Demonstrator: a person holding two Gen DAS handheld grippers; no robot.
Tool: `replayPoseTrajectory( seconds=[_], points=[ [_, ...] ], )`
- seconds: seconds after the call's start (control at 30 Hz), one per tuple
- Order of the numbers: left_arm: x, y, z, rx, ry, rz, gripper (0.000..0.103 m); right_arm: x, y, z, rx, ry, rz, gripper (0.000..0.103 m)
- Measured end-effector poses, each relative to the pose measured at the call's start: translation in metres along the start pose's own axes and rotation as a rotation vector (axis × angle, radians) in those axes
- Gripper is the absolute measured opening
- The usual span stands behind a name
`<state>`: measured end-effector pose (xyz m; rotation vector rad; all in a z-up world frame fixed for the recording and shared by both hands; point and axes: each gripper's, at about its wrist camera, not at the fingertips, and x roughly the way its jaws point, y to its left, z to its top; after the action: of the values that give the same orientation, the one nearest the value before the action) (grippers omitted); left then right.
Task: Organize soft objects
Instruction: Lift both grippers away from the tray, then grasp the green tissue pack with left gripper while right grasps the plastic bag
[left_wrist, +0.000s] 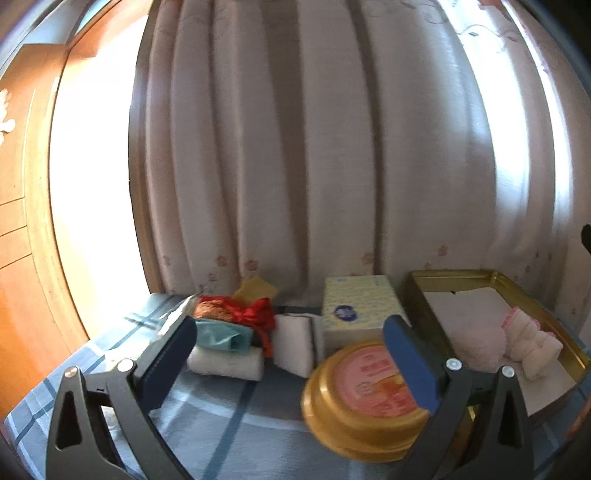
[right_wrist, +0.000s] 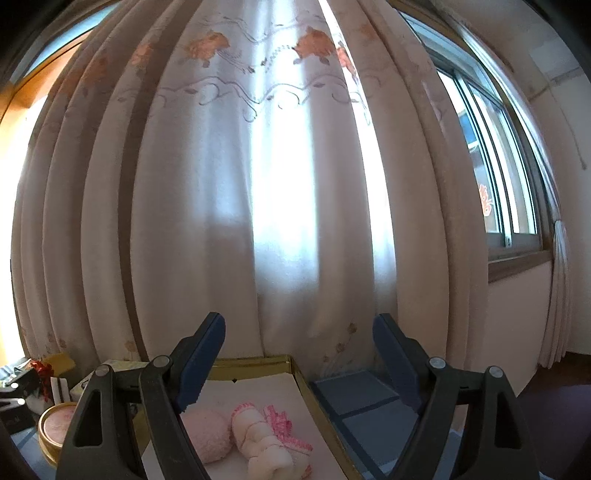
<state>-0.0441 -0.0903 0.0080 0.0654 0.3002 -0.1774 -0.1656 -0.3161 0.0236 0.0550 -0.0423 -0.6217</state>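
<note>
A pale pink fluffy pom-pom (right_wrist: 205, 435) and a rolled white towel trimmed in pink lace (right_wrist: 271, 443) already lie touching on the white liner of the gold rectangular tin tray (left_wrist: 565, 343), while a heap of soft items (a rolled white towel (left_wrist: 225, 363), teal cloth (left_wrist: 221, 338), red ribbon bundle (left_wrist: 255, 314), folded white pad (left_wrist: 293, 343)) waits at far left on the blue plaid cloth (left_wrist: 221, 424). Both the left gripper (left_wrist: 290, 350) and right gripper (right_wrist: 299, 362) stand wide and empty. The sorting looks partway done; the next move likely calls for the left gripper to reach that heap, skirting the round gold tin with pink label (left_wrist: 354, 402).
</note>
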Motion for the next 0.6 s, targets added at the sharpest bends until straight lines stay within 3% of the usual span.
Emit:
replayPoseTrajectory(
  seconds=[0.17, 0.4, 0.6],
  points=[
    [0.001, 0.024, -0.001, -0.002, 0.009, 0.039, 0.102, -0.005, 0.011, 0.000, -0.020, -0.004, 0.020, 0.084],
    [0.002, 0.067, -0.003, -0.035, 0.011, 0.094, 0.102, -0.003, 0.032, -0.006, 0.104, 0.120, 0.097, 0.084],
    [0.005, 0.105, -0.003, -0.056, 0.010, 0.161, 0.102, -0.012, 0.071, -0.009, 0.111, 0.148, 0.178, 0.084]
  ],
)
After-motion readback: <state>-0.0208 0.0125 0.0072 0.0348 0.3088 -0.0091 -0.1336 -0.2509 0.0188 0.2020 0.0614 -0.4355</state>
